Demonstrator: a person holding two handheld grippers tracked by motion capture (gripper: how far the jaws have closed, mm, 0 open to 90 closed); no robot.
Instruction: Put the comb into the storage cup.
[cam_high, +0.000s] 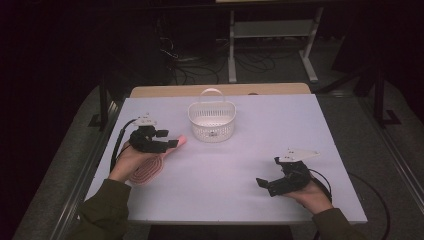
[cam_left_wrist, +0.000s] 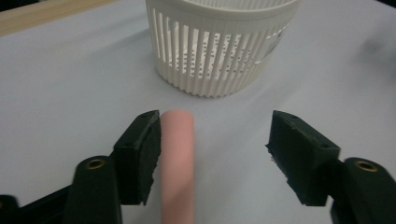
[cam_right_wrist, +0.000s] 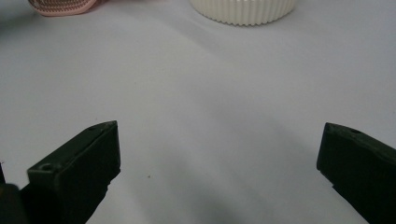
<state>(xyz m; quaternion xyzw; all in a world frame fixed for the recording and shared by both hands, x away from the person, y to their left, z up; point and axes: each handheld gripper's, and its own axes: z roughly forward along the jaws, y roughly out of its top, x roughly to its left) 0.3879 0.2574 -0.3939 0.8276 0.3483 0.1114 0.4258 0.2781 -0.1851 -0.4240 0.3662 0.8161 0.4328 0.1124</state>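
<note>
Basket (cam_high: 212, 120) behind, perhaps brush (cam_high: 150, 167) left

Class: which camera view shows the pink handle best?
The left gripper view: the pink handle lies large between the left tool's open jaws, against one. The high view shows its tip small; the right gripper view shows a pink edge.
</note>
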